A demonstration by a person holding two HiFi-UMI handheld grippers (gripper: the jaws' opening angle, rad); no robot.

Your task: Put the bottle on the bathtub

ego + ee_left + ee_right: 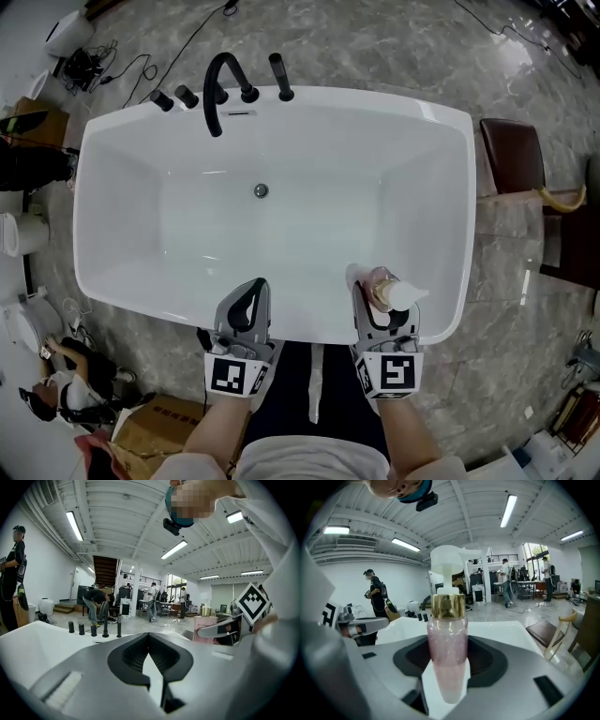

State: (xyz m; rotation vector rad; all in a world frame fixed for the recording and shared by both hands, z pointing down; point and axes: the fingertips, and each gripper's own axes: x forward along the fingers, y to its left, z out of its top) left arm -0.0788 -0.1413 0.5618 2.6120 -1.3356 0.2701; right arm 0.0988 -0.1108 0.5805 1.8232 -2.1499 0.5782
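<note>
A pink pump bottle (386, 289) with a gold collar and white pump head stands upright between the jaws of my right gripper (380, 300), which is shut on it. It hangs over the near right part of the white bathtub's rim (309, 330). In the right gripper view the bottle (447, 653) fills the middle, with the tub's rim (497, 630) behind it. To its left, my left gripper (249, 300) hovers over the near rim, shut with nothing in it; its tips meet in the left gripper view (149, 641).
A black faucet (220, 89) and black knobs stand on the tub's far rim, and the drain (261, 190) lies in its floor. A brown chair (511, 155) is at the right, a cardboard box (155, 427) and a person (56, 384) at the lower left.
</note>
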